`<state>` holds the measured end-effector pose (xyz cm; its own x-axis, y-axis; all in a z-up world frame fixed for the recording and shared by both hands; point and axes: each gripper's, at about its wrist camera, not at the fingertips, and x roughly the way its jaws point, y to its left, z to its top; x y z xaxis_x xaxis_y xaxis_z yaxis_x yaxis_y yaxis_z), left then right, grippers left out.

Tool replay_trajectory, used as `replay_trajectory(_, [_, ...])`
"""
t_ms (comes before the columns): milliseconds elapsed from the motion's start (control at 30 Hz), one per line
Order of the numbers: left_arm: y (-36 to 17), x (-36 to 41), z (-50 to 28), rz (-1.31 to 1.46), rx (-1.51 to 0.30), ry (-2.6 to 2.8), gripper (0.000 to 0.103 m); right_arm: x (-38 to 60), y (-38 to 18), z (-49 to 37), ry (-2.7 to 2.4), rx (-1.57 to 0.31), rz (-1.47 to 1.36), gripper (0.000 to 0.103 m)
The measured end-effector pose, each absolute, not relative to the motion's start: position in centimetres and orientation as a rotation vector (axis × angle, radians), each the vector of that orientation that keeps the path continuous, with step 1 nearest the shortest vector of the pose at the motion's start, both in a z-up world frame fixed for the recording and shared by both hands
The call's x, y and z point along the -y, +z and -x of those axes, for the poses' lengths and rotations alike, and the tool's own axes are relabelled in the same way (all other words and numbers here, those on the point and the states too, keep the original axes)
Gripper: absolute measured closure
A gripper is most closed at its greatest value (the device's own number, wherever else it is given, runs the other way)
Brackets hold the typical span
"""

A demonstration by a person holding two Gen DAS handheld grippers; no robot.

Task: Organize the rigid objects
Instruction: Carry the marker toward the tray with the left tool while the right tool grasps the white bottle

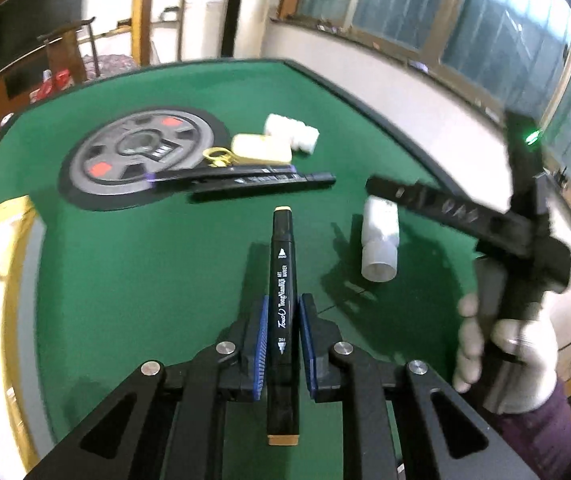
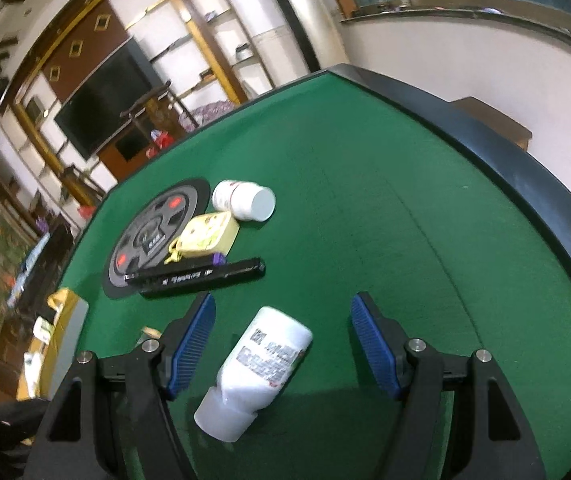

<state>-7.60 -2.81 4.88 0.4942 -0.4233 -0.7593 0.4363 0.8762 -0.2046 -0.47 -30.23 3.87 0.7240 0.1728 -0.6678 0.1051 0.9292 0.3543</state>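
Note:
My left gripper (image 1: pixel 282 316) is shut on a black marker with tan end caps (image 1: pixel 283 280), held above the green table. My right gripper (image 2: pixel 283 320) is open, its blue pads on either side of a white bottle (image 2: pixel 263 364) lying on its side on the table; that bottle also shows in the left wrist view (image 1: pixel 380 240) under the right gripper's dark finger (image 1: pixel 441 208). Further off lie two black markers (image 2: pixel 201 276) side by side, a yellow case (image 2: pixel 207 236) with a yellow ring, and a second white bottle (image 2: pixel 245 200). These also show in the left wrist view: markers (image 1: pixel 261 180), case (image 1: pixel 261 148), bottle (image 1: pixel 293 132).
A round grey and black disc with red marks (image 1: pixel 141 152) is set into the green table (image 2: pixel 365 200). The table has a black raised rim (image 2: pixel 525 168). A gold-edged object (image 2: pixel 65 308) sits at the table's left edge. Shelves, a TV and windows stand beyond.

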Motion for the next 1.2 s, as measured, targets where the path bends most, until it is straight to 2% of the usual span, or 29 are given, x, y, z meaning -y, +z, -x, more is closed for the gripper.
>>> replay_trajectory(433, [7.6, -5.9, 10.9, 0.085, -0.822, -0.453, 0.089, 26.5, 2.8, -0.8, -0.016, -0.925, -0.238, 0.033])
replay_trajectory(600, [7.5, -9.0, 11.1, 0.138, -0.812, -0.423, 0.088, 24.7, 2.6, -1.1, -0.061, -0.961, -0.141, 0.033])
replay_trajectory(1200, [5.3, -18.5, 13.0, 0.239, -0.819, -0.256, 0.088, 23.5, 2.6, -1.4, -0.126, -1.016, -0.084, 0.033])
